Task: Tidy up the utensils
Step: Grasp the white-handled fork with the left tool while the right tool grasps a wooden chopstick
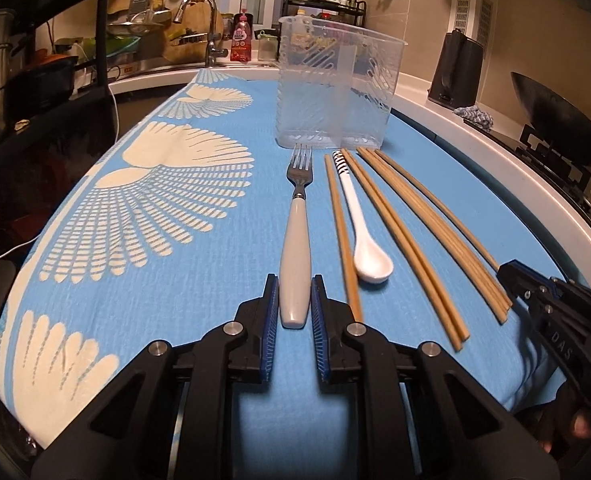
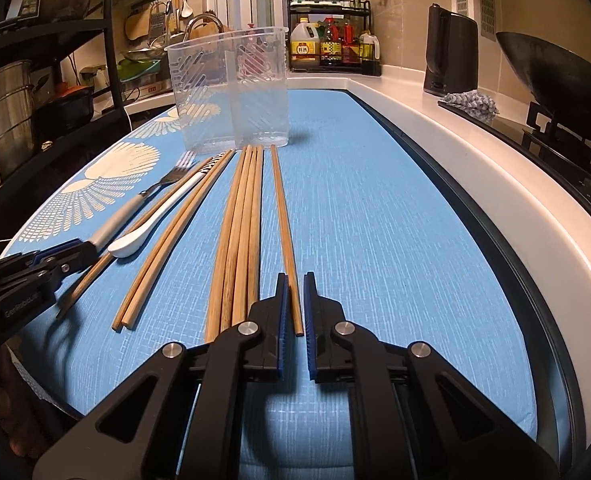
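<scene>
Both jaw pairs are closed on utensils lying flat on the blue cloth [image 1: 215, 280]. Left gripper [image 1: 294, 298] clamps the butt end of the fork [image 1: 295, 236], its white handle between the pads and its tines pointing at the clear divided holder [image 1: 335, 92], which stands toward the cloth's far edge. Right gripper [image 2: 294, 304] pinches the near end of a single chopstick [image 2: 283, 220], the one nearest the cloth's right edge, just beside the bundle of chopsticks [image 2: 241, 232]. White spoon [image 1: 365, 236] lies between fork and bundle.
</scene>
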Available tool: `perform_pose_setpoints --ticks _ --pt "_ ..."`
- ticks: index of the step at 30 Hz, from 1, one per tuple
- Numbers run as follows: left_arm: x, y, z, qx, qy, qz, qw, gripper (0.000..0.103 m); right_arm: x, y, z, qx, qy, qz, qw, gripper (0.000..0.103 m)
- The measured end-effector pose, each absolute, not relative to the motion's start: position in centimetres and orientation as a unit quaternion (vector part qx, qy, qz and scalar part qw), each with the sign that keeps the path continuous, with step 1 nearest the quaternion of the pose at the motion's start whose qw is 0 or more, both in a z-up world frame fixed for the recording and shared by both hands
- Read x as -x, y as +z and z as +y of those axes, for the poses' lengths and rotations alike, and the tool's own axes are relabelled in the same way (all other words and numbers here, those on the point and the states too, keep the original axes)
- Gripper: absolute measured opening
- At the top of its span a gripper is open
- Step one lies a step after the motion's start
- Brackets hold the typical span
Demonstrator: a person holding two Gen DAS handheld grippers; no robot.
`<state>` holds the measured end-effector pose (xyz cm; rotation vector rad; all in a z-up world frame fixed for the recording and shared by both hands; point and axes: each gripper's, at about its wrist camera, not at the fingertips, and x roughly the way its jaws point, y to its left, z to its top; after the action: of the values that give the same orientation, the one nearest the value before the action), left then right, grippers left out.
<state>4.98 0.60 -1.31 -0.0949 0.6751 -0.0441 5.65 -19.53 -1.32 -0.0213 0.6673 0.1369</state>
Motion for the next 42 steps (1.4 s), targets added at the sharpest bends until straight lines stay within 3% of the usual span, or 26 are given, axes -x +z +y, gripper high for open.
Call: perform_pose_setpoints --ticks 11,19,42 --pt "-3.4 -1.7 1.9 0.045 -0.017 0.304 0.951 0.018 -5.2 -1.4 -19.5 0.023 0.049 0.325 0.944 0.009" --pt "-3.7 -1.8 1.4 0.044 -0.012 0.291 0.956 0.026 -6.2 -1.4 -19.9 0.019 0.071 0.326 0.942 0.011" --pt "-2.8 -2.4 1.3 0.041 -0.006 0.258 0.965 0.026 -5.4 -1.7 -19.4 0.004 0.083 0.317 0.945 0.008"
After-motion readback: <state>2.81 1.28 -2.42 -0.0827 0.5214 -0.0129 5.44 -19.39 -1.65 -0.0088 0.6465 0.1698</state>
